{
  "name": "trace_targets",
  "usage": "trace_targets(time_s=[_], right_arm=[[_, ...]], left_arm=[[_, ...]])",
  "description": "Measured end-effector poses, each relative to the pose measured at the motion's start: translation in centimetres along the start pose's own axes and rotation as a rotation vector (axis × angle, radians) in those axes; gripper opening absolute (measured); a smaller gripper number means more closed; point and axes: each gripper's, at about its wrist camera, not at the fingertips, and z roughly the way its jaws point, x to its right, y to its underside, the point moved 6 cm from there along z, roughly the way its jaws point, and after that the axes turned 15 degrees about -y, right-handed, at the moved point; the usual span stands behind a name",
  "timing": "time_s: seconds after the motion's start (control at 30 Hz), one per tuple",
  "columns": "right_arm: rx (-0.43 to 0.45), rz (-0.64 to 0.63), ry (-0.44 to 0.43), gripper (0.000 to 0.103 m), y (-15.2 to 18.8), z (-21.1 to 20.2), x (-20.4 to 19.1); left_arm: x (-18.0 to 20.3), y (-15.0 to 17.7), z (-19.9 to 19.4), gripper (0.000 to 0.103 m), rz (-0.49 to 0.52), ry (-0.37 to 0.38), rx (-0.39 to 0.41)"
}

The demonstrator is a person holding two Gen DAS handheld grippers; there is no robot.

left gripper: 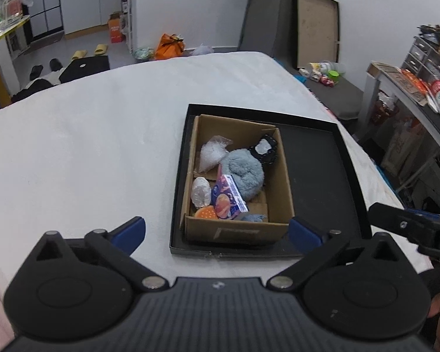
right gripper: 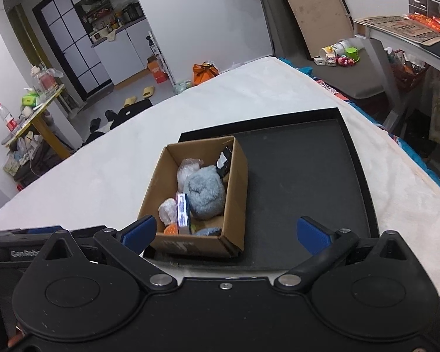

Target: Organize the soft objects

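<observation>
Left wrist — cardboard box [left gripper: 237, 228] full | black tray [left gripper: 316, 176] beneath | perhaps tissue pack [left gripper: 230, 198]

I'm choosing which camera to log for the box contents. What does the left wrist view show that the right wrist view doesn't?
Only the left wrist view shows the printed face of the purple carton, most of the orange disc, and the right tool's black body at its right edge. Only the right wrist view shows the tray's bare right half head-on, with the carton edge-on. Both share the cardboard box in the tray's left part, the fluffy blue-grey item, the clear bag, and open tools: left tool, right tool.
</observation>
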Motion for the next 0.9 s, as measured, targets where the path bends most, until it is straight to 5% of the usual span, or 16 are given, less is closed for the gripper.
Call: trace_targets(time_s=[0.9], right_arm=[[0.024,-0.082,0.009,0.103,2.5,-6.8,-3.9]], left_arm=[[-2.3,2.8,-8.1,0.103,0.026,0.063,0.105]])
